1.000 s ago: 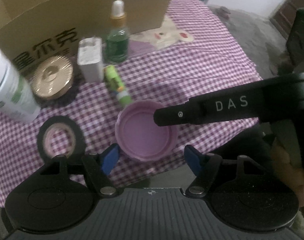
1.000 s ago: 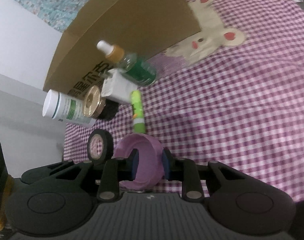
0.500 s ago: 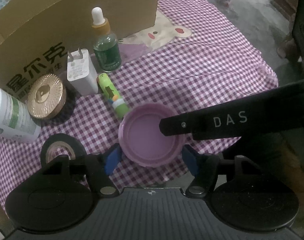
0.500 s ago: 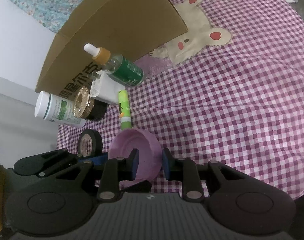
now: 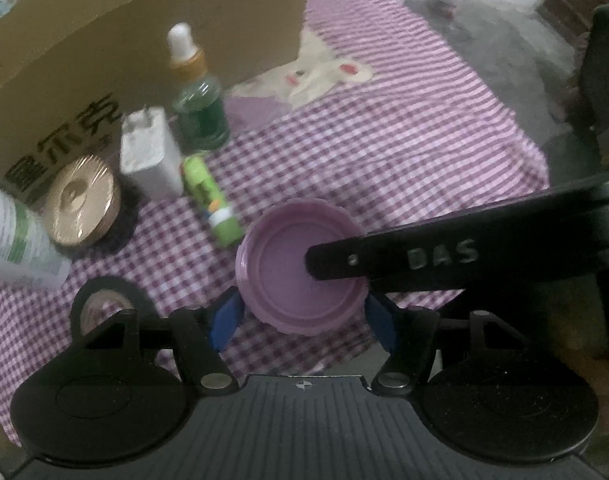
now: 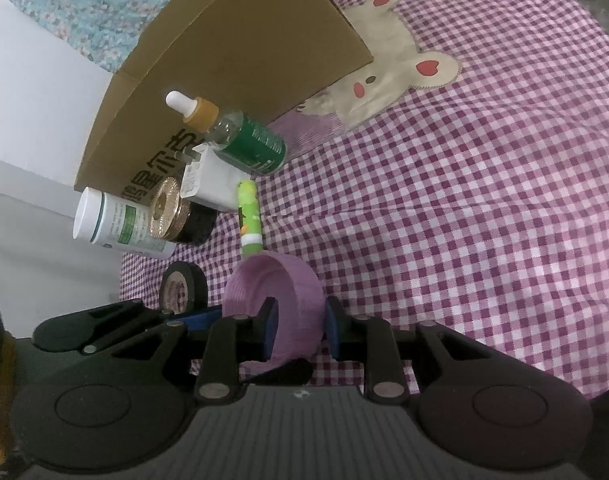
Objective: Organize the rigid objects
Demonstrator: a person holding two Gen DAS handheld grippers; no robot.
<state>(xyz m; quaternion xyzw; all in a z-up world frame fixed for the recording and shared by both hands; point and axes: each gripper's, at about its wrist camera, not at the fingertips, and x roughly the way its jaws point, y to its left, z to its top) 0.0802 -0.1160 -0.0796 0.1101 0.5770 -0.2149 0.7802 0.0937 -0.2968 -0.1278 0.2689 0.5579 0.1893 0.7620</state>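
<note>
A purple lid (image 5: 288,276) sits near the front edge of the checked cloth (image 5: 384,152). My right gripper (image 6: 300,326) is shut on the lid's wall (image 6: 300,300), one pad inside and one outside. Its black finger (image 5: 424,258) reaches over the lid from the right in the left wrist view. My left gripper (image 5: 303,316) straddles the lid from above, and its blue pads (image 5: 228,316) press on opposite sides of the rim. In the right wrist view the lid stands tilted on edge.
Against the cardboard box (image 5: 104,60) stand a green dropper bottle (image 5: 200,108), white charger (image 5: 150,152), gold-lidded jar (image 5: 80,200) and white bottle (image 5: 8,236). A green tube (image 5: 210,200) lies just behind the lid, a black tape roll (image 5: 104,304) to its left. The floor (image 5: 504,60) lies beyond the cloth's right edge.
My left gripper's jaws have narrowed and come in around the lid until the pads meet its rim. The right gripper keeps its hold on the lid's wall.
</note>
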